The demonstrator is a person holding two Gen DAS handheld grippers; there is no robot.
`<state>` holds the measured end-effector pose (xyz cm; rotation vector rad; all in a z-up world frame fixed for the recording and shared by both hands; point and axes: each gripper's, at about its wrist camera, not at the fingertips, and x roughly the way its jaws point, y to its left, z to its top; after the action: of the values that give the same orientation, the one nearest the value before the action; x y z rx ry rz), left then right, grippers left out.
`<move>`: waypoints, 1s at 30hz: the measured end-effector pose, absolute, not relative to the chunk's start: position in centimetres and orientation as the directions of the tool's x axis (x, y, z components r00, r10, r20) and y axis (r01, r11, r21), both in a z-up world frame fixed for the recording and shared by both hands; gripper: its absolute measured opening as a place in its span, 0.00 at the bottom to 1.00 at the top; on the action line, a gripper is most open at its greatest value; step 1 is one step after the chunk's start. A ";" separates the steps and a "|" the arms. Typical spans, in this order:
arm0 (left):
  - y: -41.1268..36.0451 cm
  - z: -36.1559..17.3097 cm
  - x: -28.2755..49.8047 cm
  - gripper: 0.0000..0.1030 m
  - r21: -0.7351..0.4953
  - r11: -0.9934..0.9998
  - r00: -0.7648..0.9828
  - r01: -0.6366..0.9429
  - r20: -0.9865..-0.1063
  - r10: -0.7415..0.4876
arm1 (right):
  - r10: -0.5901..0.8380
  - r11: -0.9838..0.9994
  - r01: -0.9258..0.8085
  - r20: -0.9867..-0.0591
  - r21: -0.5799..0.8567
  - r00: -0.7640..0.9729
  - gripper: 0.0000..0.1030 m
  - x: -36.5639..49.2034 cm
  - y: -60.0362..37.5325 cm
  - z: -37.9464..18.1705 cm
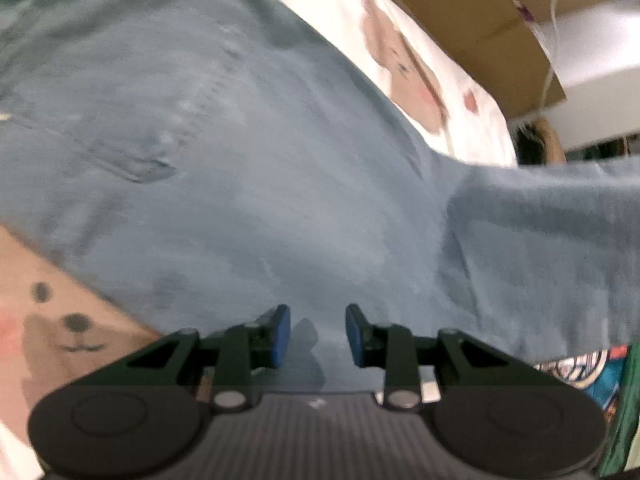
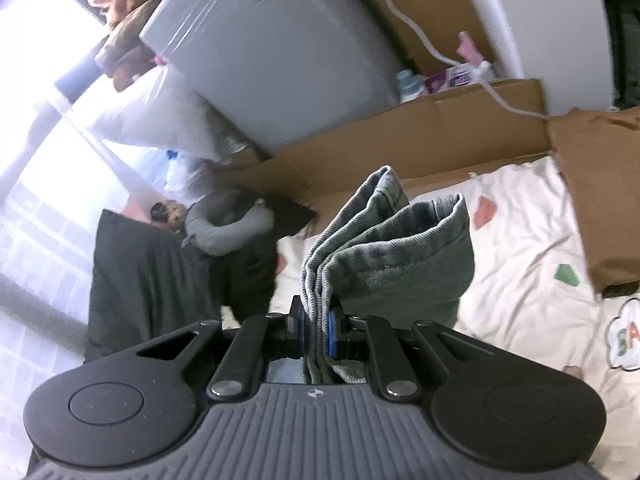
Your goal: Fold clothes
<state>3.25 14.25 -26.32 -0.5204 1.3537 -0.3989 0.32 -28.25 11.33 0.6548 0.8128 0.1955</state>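
Jeans (image 1: 248, 168) lie spread across the printed sheet (image 1: 432, 60), filling the frame's centre. My left claw (image 1: 318, 336) hovers narrowly parted and empty above them; my right claw (image 2: 316, 332) pinches a bunched denim fold (image 2: 384, 248) at centre frame, lifted, I judge, for folding over.

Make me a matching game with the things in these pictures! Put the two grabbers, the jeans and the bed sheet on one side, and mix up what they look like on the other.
Things:
1. left hand-held gripper
2. right hand-held gripper
3. jeans
4. bed sheet

Descriptions:
A. cream with cartoon pictures
B. open, nothing between its pads
C. faded blue denim
D. shut on a folded bunch of denim

Pairs: 1-B, 2-D, 3-C, 4-A
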 end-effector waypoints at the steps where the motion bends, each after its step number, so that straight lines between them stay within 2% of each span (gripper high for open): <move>1: 14.9 -26.2 2.9 0.31 -0.569 0.822 0.187 -0.036 -0.811 -0.554 | 0.412 0.788 0.070 -0.609 0.611 0.678 0.09 0.7 -27.5 11.4; 13: 22.6 -25.9 0.3 0.31 -0.577 0.799 0.270 -0.168 -0.807 -0.526 | 0.504 0.788 -0.023 -0.624 0.615 0.597 0.09 6.1 -17.5 9.9; 20: 28.0 -26.3 -0.4 0.31 -0.577 0.772 0.333 -0.267 -0.807 -0.488 | 0.549 0.787 -0.052 -0.658 0.615 0.516 0.09 9.9 -11.0 7.3; 30: 31.8 -27.7 -1.4 0.31 -0.559 0.746 0.358 -0.361 -0.822 -0.443 | 0.611 0.761 -0.052 -0.687 0.647 0.394 0.10 14.0 -4.0 1.8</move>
<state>-1.35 31.82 -27.75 -0.7779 1.2397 -0.0605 14.04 -4.02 1.83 0.5918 1.0961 0.4523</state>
